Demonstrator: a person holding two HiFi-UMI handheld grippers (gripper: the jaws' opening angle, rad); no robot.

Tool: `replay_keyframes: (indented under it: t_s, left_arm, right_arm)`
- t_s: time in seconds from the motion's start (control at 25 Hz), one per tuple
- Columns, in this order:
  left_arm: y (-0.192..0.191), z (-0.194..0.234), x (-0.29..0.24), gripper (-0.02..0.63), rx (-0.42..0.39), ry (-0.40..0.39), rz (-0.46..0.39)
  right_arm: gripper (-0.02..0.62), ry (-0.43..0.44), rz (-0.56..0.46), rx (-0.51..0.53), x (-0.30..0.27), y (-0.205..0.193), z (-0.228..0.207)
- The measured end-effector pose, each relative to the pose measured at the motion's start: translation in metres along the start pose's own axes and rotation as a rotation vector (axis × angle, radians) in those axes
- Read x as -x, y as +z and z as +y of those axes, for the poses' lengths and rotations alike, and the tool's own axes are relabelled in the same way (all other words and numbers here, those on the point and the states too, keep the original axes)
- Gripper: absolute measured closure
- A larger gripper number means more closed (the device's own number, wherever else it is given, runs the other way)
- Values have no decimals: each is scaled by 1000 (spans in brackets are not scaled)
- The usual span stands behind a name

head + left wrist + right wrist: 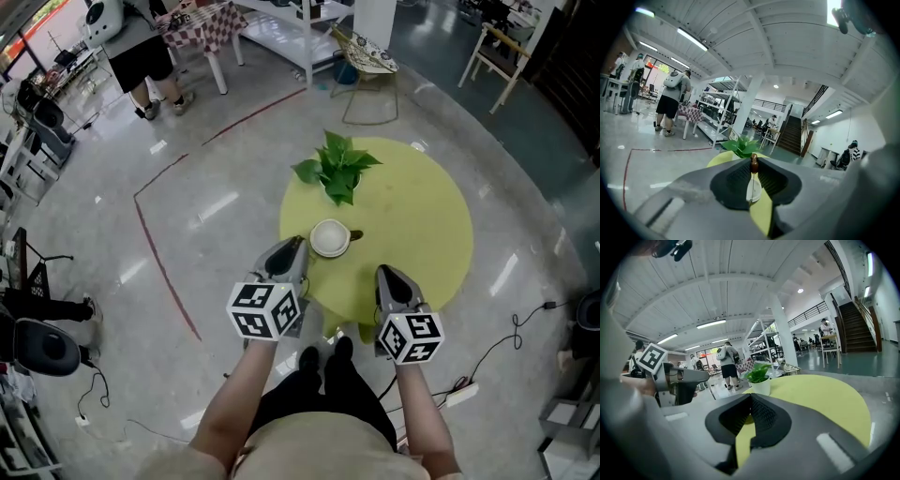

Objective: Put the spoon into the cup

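A white cup [330, 238] stands on the round yellow-green table [422, 225], just in front of a potted plant [337, 169]. My left gripper [298, 247] is at the cup's left rim. In the left gripper view a thin spoon [753, 164] with a brown handle end stands in the narrow slit between the jaws, which grip it; the cup [756, 188] shows white behind its shaft. A small brown shape [356, 234] shows just right of the cup; I cannot tell if it is that handle end. My right gripper [392, 277], shut and empty, hovers near the table's front edge.
The plant [740, 146] in its white pot [761, 386] is straight beyond the cup. People stand by shelving and a checkered table [202, 23] far off. A wire chair [367, 61] stands behind the table. Cables and a power strip [459, 394] lie on the floor.
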State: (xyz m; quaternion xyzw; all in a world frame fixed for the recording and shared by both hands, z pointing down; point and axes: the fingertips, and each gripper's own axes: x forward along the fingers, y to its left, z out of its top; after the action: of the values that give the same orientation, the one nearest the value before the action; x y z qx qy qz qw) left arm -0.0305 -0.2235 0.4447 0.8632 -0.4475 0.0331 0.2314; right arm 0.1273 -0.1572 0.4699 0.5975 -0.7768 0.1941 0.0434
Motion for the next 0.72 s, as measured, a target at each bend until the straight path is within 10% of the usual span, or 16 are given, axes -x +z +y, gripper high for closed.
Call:
replay_keyframes:
  t_s: [0.72]
  left_arm:
    - [5, -17, -51, 560, 12, 43, -19]
  right_arm:
    - [594, 90, 22, 0, -30, 10, -33]
